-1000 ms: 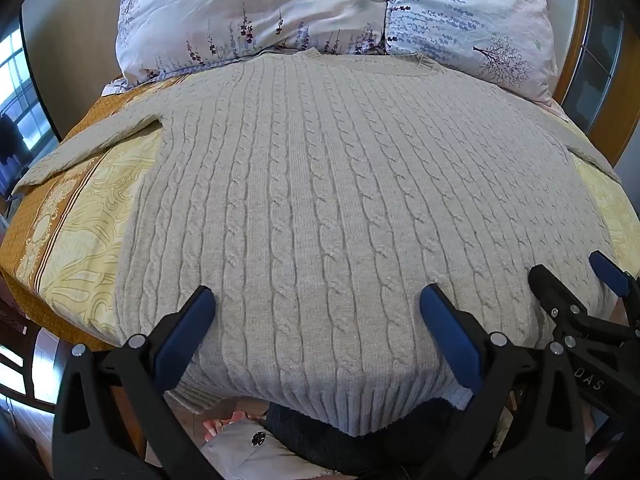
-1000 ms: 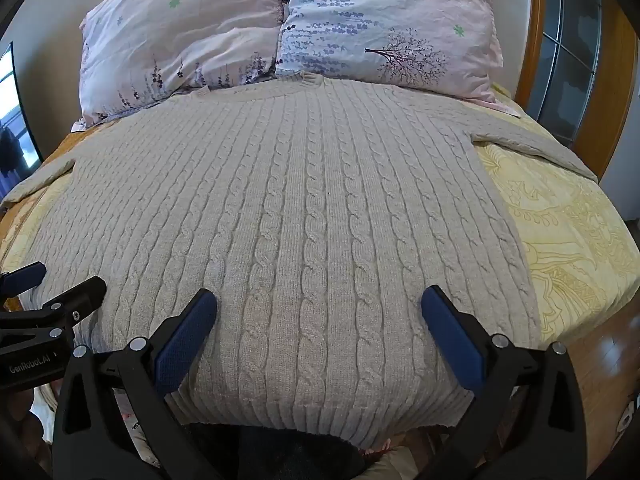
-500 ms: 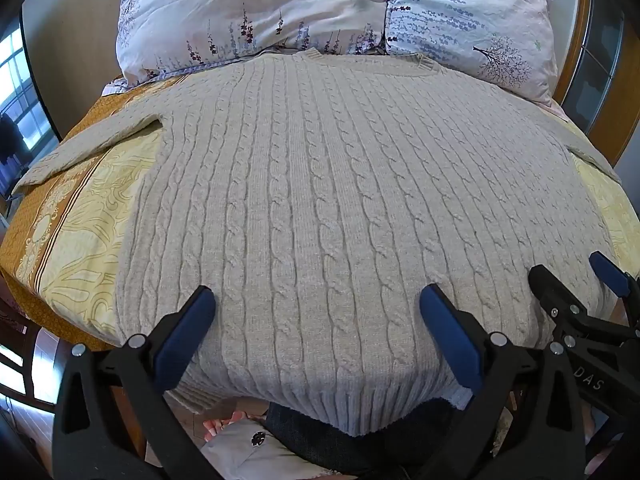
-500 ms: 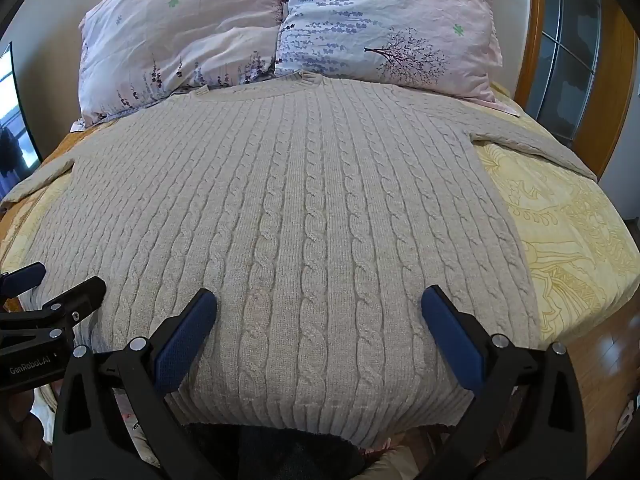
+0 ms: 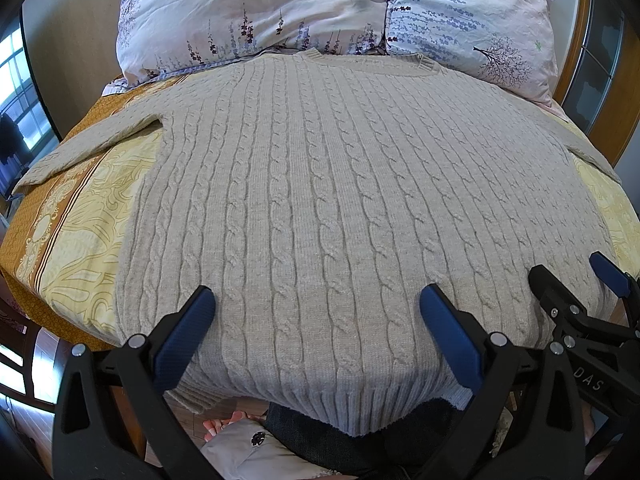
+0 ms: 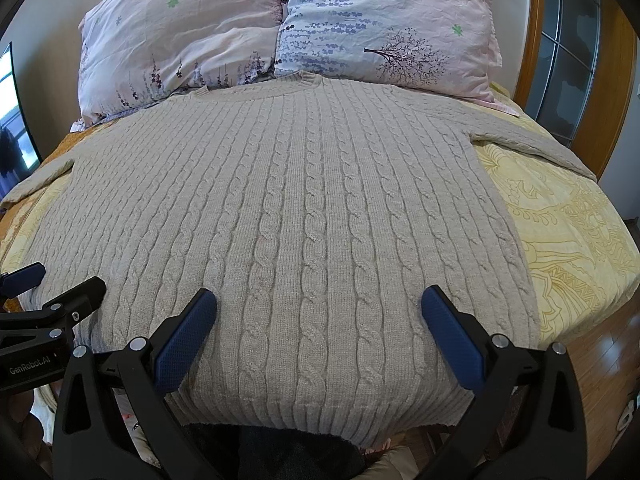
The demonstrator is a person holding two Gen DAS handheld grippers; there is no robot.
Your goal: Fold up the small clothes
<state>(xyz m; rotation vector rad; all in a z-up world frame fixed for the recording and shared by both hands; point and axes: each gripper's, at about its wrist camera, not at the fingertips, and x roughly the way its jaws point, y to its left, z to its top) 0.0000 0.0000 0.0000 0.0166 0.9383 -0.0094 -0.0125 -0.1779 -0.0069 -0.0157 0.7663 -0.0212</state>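
A beige cable-knit sweater [image 5: 320, 200] lies flat and spread out on the bed, collar toward the pillows, hem hanging over the near edge; it also shows in the right wrist view [image 6: 304, 216]. Its sleeves stretch out to both sides. My left gripper [image 5: 316, 308] is open and empty, fingers above the hem's left half. My right gripper [image 6: 318, 308] is open and empty above the hem's right half. The right gripper also shows at the right edge of the left wrist view [image 5: 576, 280], and the left gripper at the left edge of the right wrist view [image 6: 60, 284].
Two floral pillows [image 5: 256, 12] [image 6: 384, 28] lean at the bed's head. A yellow patterned sheet [image 6: 568, 232] covers the bed. A wooden frame with glass panes [image 6: 568, 40] stands at the right. Wooden floor [image 6: 600, 364] lies beside the bed.
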